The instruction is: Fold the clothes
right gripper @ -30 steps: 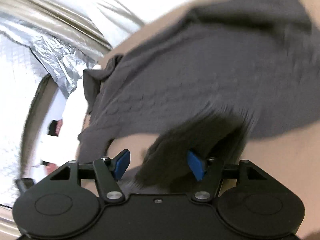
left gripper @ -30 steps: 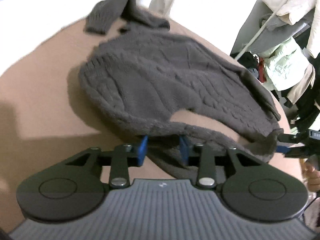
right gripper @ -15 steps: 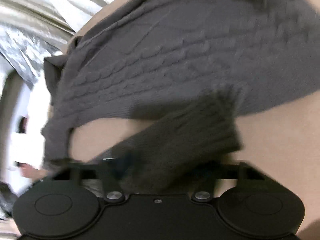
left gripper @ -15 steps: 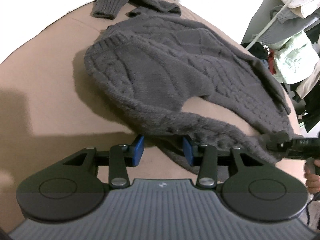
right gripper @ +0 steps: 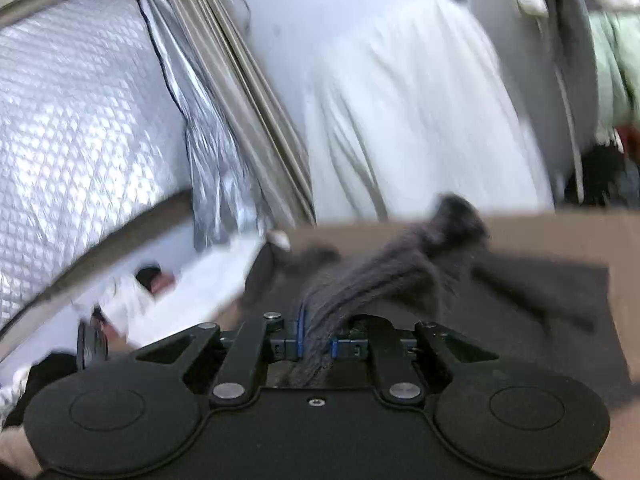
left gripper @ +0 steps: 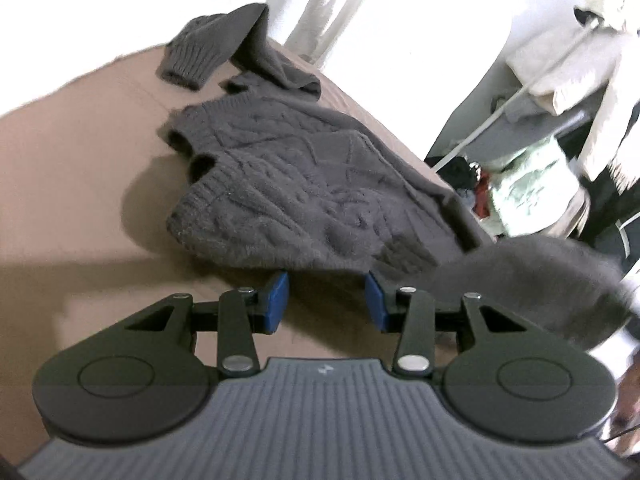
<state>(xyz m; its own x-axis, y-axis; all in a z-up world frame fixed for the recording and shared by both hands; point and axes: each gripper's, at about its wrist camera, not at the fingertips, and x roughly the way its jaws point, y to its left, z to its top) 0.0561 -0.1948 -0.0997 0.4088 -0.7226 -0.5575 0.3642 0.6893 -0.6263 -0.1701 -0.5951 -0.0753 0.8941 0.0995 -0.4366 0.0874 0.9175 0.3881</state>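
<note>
A dark grey cable-knit sweater (left gripper: 304,196) lies on the brown surface (left gripper: 80,184), one sleeve (left gripper: 208,50) stretched to the far left corner. My left gripper (left gripper: 326,300) is open and empty just in front of the sweater's near edge. My right gripper (right gripper: 316,346) is shut on a bunched part of the sweater (right gripper: 384,272) and holds it up off the surface. That lifted part shows blurred in the left wrist view (left gripper: 532,280) at the right.
White curtains (right gripper: 400,100) and a silver quilted panel (right gripper: 80,120) stand beyond the surface. A rack of pale clothes (left gripper: 560,120) hangs at the right, past the surface's edge.
The right gripper has shut on the near sleeve and lifted it up and away. The left gripper's jaws stayed open and it has drawn back off the sweater's edge; the sweater body has bunched up.
</note>
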